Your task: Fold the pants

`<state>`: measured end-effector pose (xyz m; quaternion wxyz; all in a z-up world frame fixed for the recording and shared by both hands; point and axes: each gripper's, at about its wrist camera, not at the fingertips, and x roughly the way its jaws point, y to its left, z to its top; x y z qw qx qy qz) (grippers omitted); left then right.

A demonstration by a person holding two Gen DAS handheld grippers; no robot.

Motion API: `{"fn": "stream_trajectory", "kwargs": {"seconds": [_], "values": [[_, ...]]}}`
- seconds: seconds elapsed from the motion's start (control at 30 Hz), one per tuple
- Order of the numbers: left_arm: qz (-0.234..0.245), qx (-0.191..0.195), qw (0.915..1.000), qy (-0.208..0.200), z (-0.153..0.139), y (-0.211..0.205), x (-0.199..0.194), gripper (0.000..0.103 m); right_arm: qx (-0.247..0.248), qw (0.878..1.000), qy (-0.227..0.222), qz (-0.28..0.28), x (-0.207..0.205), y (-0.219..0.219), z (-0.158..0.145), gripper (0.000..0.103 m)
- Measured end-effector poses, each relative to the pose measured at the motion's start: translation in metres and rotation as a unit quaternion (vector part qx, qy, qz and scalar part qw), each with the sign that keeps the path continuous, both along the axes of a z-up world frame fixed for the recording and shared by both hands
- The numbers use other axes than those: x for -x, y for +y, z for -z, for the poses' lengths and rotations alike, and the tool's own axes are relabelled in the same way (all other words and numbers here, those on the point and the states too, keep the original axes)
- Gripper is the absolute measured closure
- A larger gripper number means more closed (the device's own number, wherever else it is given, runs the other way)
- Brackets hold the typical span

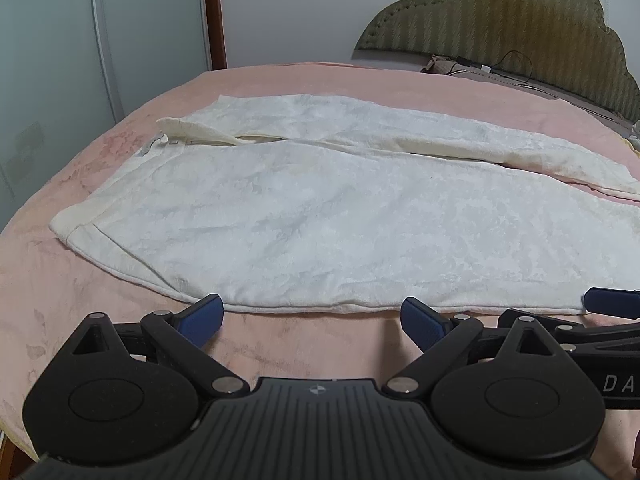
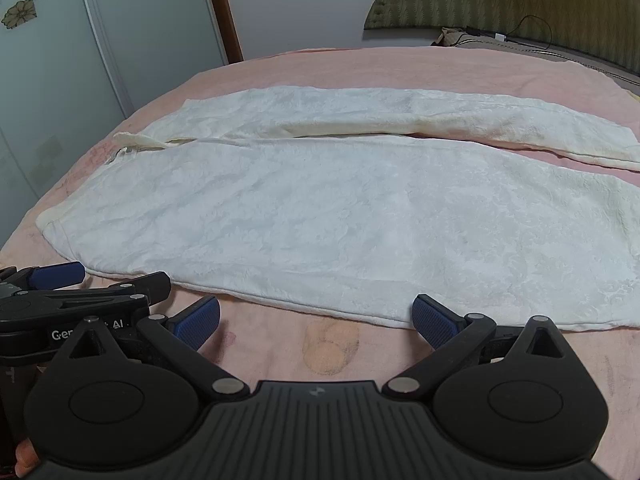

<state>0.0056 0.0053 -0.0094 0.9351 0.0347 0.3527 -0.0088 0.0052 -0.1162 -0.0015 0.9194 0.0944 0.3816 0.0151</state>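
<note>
Nearest the cameras, the left gripper [image 1: 312, 320] and right gripper [image 2: 316, 320] are hovering side by side over the pink blanket [image 1: 100, 340], each with its blue ribbed fingers [image 2: 434, 320] spread wide and holding nothing. Just beyond the fingertips, the near long edge of the white pants [image 2: 320, 216] is lying flat on the bed, one leg spread broad toward the cameras, the other leg [image 2: 400, 116] stretching behind it, with a narrow gap opening between them toward the right. Waistband [image 1: 80, 232] is sitting at the left, cuffs trailing off to the right.

Judged step: taking hold of the near edge for a lengthwise fold, leg over leg. Doing it well is likely calling for both grippers to be sliding low along the blanket, pinching only the pants layers at well-separated points, then lifting evenly so the soft cloth is not sagging between them.

Fabric is reading as plush, embossed fleece, limp and thick at the hems; the blanket is similarly fuzzy and may be catching in a pinch. Farthest back, a scalloped, quilted olive headboard [image 1: 500, 20] and glossy wardrobe doors [image 1: 60, 60] are closing the scene.
</note>
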Motion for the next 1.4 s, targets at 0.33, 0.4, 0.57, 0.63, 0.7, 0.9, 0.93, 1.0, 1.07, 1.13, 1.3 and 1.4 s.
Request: {"fn": "stream_trajectory", "kwargs": {"seconds": [0.33,0.4,0.57,0.63,0.7,0.9,0.93,1.0,1.07,1.13,1.3,1.4], "values": [[0.000,0.001,1.0000,0.002,0.0002,0.0011,-0.0014,0.007,0.000,1.000,0.000,0.000,0.0000,0.0006,0.0003,0.000],[0.000,0.001,1.0000,0.001,0.0005,0.0014,-0.0011,0.007,0.000,1.000,0.000,0.000,-0.0001,0.0005,0.0001,0.000],[0.000,0.002,1.0000,0.001,0.0009,0.0016,-0.0001,0.007,-0.001,1.000,0.000,0.000,-0.0001,0.0006,0.0002,0.000],[0.000,0.002,1.0000,0.001,0.0010,0.0017,-0.0002,0.007,-0.001,1.000,0.000,0.000,0.0000,0.0006,0.0001,0.000],[0.000,0.002,1.0000,0.001,0.0010,0.0018,-0.0002,0.007,-0.001,1.000,0.000,0.000,0.0000,0.0007,0.0002,0.000],[0.000,0.001,1.0000,0.001,0.0009,0.0017,-0.0001,0.007,-0.001,1.000,0.000,0.000,-0.0001,0.0008,0.0002,0.000],[0.000,0.001,1.0000,0.001,0.0009,0.0017,-0.0002,0.007,-0.001,1.000,0.000,0.000,-0.0001,0.0008,0.0002,0.000],[-0.001,-0.001,1.0000,-0.001,0.0013,0.0019,0.0000,0.007,-0.001,1.000,0.000,0.001,-0.0002,0.0009,0.0002,0.000],[0.000,-0.001,1.0000,-0.001,0.0015,0.0018,0.0006,0.007,-0.001,1.000,0.000,0.001,-0.0001,0.0009,0.0001,0.000],[-0.001,-0.001,1.0000,-0.001,0.0016,0.0017,0.0007,0.007,-0.001,1.000,0.000,0.001,-0.0002,0.0011,0.0001,0.000],[-0.001,-0.002,1.0000,-0.001,0.0018,0.0014,0.0009,0.007,-0.001,1.000,0.000,0.001,-0.0003,0.0011,0.0001,0.000],[-0.001,-0.002,1.0000,-0.001,0.0017,0.0015,0.0009,0.007,0.000,1.000,0.000,0.001,-0.0004,0.0012,-0.0001,0.000]]}}
